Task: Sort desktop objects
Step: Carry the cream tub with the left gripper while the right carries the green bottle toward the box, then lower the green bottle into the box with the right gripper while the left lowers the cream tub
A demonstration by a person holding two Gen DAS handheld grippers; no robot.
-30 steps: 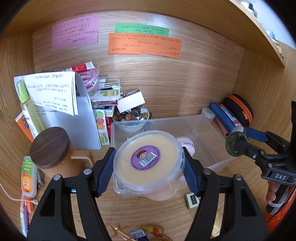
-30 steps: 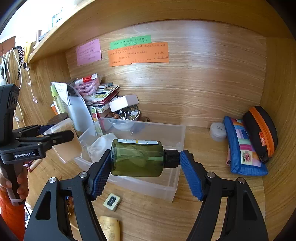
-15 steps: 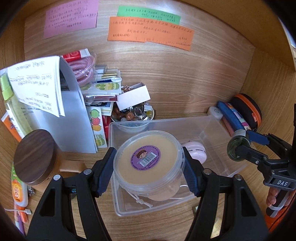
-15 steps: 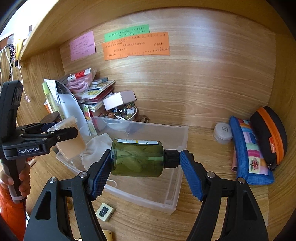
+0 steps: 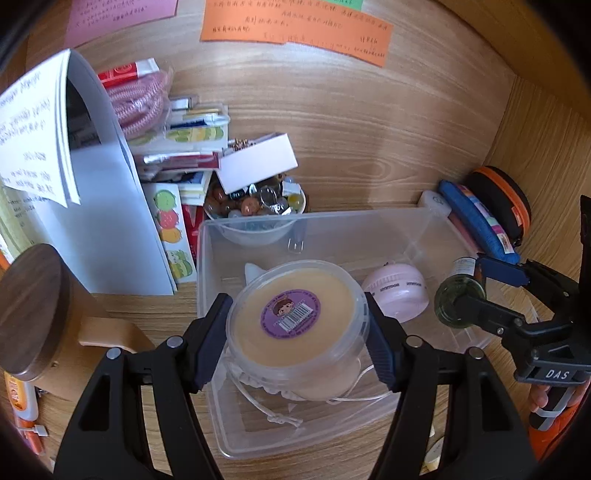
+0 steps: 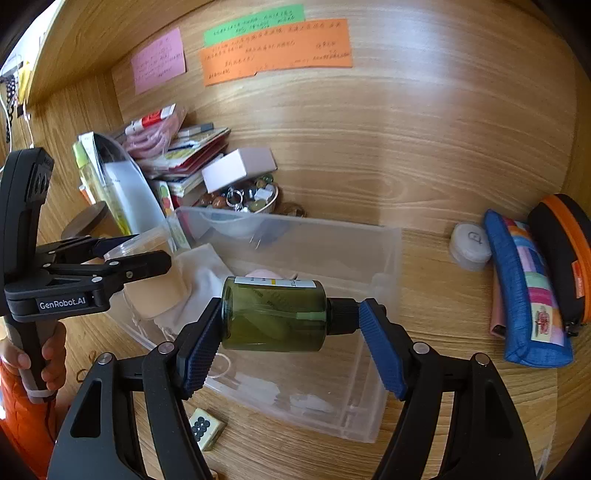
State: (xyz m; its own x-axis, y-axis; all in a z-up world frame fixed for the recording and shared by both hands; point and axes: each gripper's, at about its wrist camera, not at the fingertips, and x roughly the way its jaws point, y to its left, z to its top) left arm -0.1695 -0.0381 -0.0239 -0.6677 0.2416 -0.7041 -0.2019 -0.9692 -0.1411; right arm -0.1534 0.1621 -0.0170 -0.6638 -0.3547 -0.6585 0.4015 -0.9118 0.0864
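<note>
The lidded tub (image 5: 297,317) is gripped by the left claw (image 5: 297,343) above the clear bin's (image 6: 388,332) left end, while the green bottle (image 6: 275,314), held crosswise in the right claw (image 6: 288,343), is poised over its right half.

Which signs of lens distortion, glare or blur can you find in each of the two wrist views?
Left wrist: the clear bin's straight walls bow outward, corners go black, orange note writing is soft. Right wrist: the back panel curves with a pale sheen, and the pink note is blurred.
</note>
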